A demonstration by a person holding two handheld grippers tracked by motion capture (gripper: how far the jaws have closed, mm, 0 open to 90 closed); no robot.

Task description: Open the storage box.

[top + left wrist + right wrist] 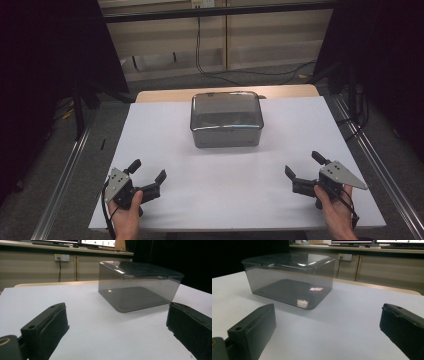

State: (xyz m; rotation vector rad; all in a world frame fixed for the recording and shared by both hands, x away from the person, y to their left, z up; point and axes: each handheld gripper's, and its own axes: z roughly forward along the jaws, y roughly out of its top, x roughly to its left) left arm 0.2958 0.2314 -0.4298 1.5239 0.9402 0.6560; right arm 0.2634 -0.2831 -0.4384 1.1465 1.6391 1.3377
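Note:
A smoky see-through plastic box [226, 120] with a closed lid stands on the far middle of the white table top [235, 185]. My left gripper [149, 170] rests near the front left corner, held by a hand, its jaws wide open and empty. My right gripper [304, 165] sits near the front right, also open and empty. From the left gripper view the box [140, 286] lies ahead and to the right, beyond the gripper [117, 322]. From the right gripper view the box [289, 277] stands ahead and left, beyond the gripper [327, 325]. It looks empty inside.
The white sheet covers a wooden table whose far edge [165, 95] shows behind the box. Metal rails [67, 175] run along both sides. Cables [235, 72] lie on the floor beyond, under a wall with a socket [62, 257].

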